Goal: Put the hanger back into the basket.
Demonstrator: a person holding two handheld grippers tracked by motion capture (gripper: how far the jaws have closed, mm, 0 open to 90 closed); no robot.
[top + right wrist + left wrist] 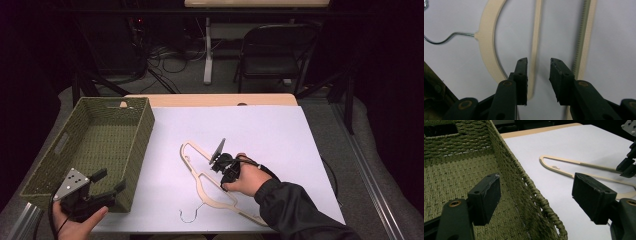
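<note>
A cream wooden hanger (216, 201) with a thin wire hook (190, 216) lies flat on the white sheet (265, 132). My right gripper (216, 167) hovers just over it, open. In the right gripper view the jaws (539, 63) straddle the hanger's thin inner bar (535, 37), which runs close to the left jaw. The ribbed bar (584, 37) lies outside the right jaw. My left gripper (110, 180) is open at the near right corner of the green woven basket (145, 132). Its jaws (536, 186) straddle the basket's rim (534, 192), one inside and one outside.
Nothing lies inside the basket. The sheet covers a wooden table whose far edge (210, 100) shows beyond it. A folding chair (272, 50) and cables stand behind the table. In the left gripper view the hanger (584, 164) and the right gripper (627, 166) are farther off.
</note>
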